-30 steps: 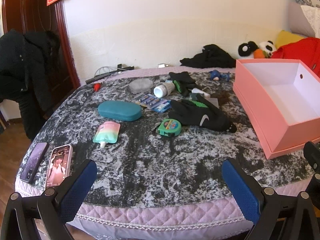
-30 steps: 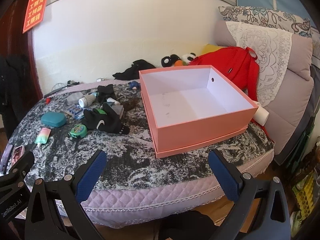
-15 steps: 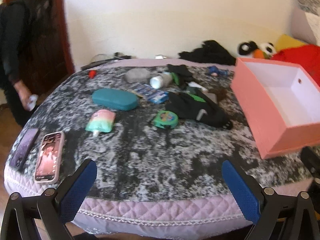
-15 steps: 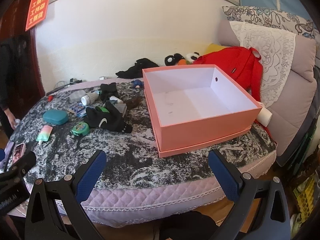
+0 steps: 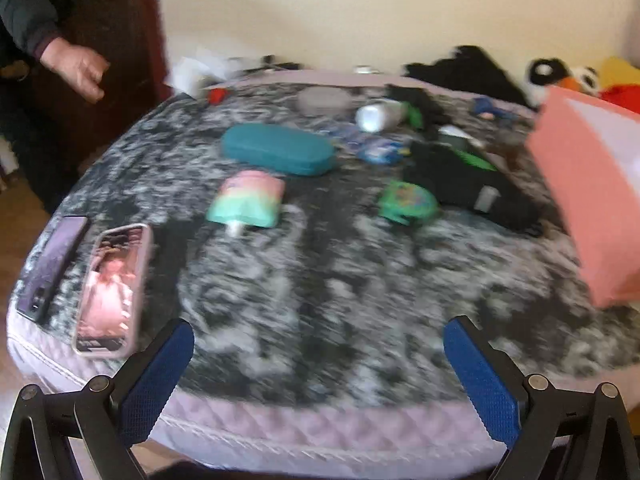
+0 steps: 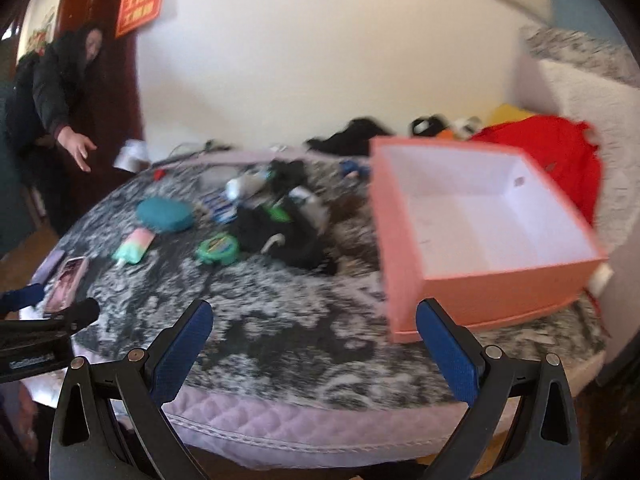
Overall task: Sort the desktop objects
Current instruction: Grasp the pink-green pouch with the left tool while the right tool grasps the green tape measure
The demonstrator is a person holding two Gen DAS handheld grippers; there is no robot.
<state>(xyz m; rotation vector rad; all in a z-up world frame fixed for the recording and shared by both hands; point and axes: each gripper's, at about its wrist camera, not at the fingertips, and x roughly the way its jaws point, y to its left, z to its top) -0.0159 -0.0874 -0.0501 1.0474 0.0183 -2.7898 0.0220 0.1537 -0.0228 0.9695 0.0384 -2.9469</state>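
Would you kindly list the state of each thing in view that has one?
left hand-held gripper: open, holding nothing
right hand-held gripper: open, holding nothing
pink box: open, empty
teal case: shut
pink-cased phone: screen lit, face up
dark phone: screen dark
white bottle: lying on its side

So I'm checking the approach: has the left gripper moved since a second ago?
Yes. The left gripper has come forward over the bed edge: the teal case and pink-cased phone look larger and nearer.
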